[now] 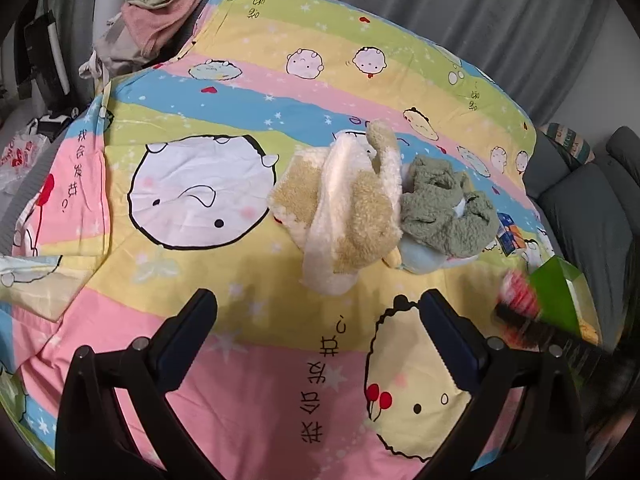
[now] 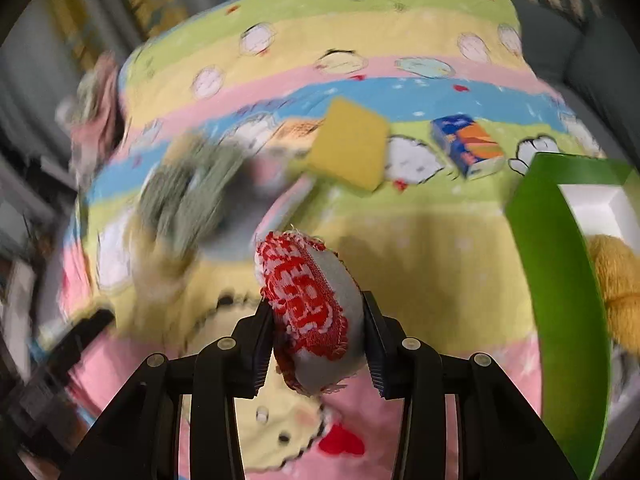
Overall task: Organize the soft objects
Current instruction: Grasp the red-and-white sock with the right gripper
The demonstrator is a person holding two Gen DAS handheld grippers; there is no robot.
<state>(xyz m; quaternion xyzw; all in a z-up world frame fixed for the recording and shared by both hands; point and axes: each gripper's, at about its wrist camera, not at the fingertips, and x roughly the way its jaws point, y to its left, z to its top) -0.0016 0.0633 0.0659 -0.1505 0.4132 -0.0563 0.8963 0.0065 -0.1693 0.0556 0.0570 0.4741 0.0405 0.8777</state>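
My right claw [image 2: 318,330] is pinching a small stuffed pouch [image 2: 310,306], red-and-white patterned cloth on one face and grey on the other. Both pads press its sides, and it stands up between the fingers, clear of the bed sheet [image 2: 420,264] below. The right wrist view is blurred across its left half, so detail there is poor.

My left claw [image 1: 320,320] is spread wide, nothing between its fingers, and hangs over the striped cartoon-print sheet [image 1: 240,280].

A cream and tan fleece bundle [image 1: 348,216] lies on the sheet beyond the left claw, touching a grey-green fleece item [image 1: 444,212] on its right. A pale blue soft object [image 1: 420,258] sits partly beneath both.

A green box [image 2: 560,280] stands open at the right edge of the bed; a tan plush [image 2: 616,280] lies inside against its white lining. The held pouch is near the box's left wall, not inside it.

A yellow sponge-like block [image 2: 348,148] and a blue and orange packet [image 2: 466,144] lie on the sheet farther back, apart from each other.

A heap of pink and pale green cloth [image 1: 160,8] rests beyond the far left corner of the bed. A grey curtain [image 1: 440,0] hangs behind.
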